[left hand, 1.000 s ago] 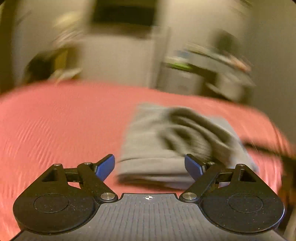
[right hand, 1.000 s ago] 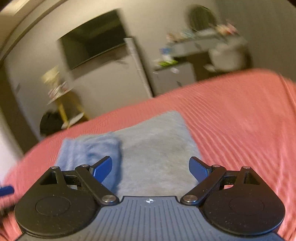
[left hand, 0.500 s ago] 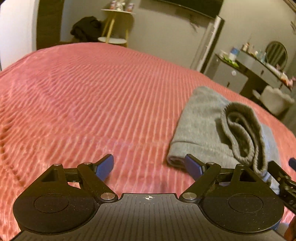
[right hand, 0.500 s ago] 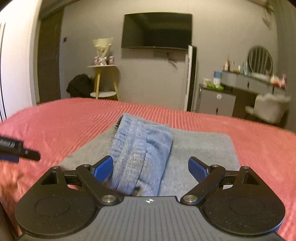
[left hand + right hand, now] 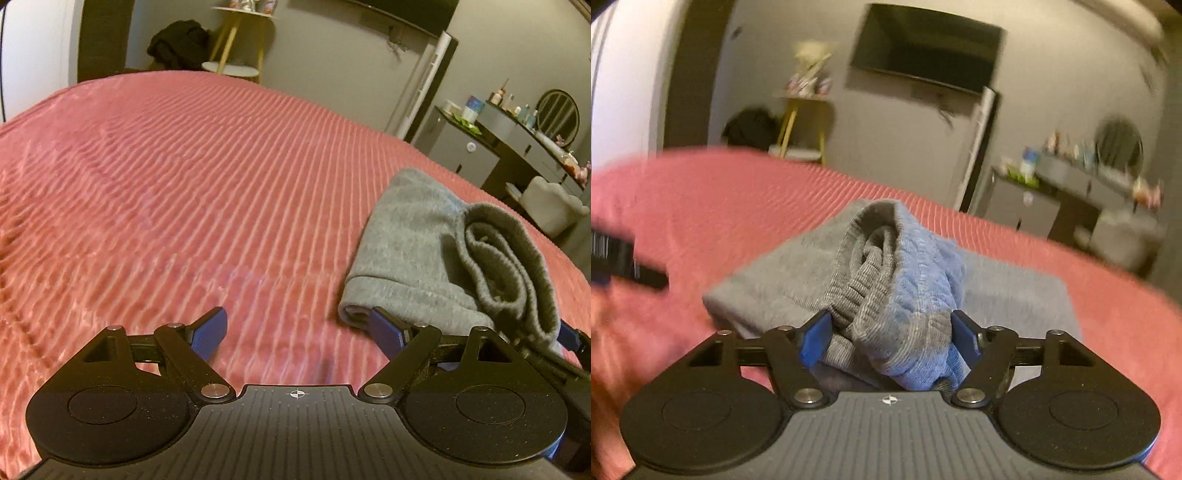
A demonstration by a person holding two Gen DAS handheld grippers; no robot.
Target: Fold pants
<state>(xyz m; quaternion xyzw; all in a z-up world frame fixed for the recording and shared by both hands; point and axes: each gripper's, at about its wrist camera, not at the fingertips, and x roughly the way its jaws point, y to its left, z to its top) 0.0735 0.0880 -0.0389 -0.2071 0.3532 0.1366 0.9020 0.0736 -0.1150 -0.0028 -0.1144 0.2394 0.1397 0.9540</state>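
The pants (image 5: 886, 295), grey and soft, lie on the red ribbed bedspread (image 5: 184, 184) as a folded slab with a rolled, ribbed end bunched on top. In the right wrist view that ribbed roll sits between the blue fingers (image 5: 814, 339) of the right gripper (image 5: 890, 338), which are closed in against it on both sides; part of the roll reads bluish there, probably from the light. In the left wrist view the same bundle (image 5: 436, 251) is seen off to the right, its thick folded edge near the left gripper's right finger.

The left gripper (image 5: 299, 330) is held over bare bedspread with its fingers wide apart and nothing between them.

The main risk is judged to be the roll coming undone: the grip appears to be taken on a thick bunch of layers, so only the outer layers may be held, and a lift could let the inner ones slide out and the fold spill open. The slab underneath could also be dragged askew across the ribbed cover if the roll is pulled sideways, since it is not pinned by the left gripper. The right view is blurred, so how much cloth is truly caught cannot be settled.

Beyond the bed, a wall television (image 5: 923, 48), a yellow-legged side table (image 5: 240, 44) and a dresser with a round mirror (image 5: 557, 114) are visible.
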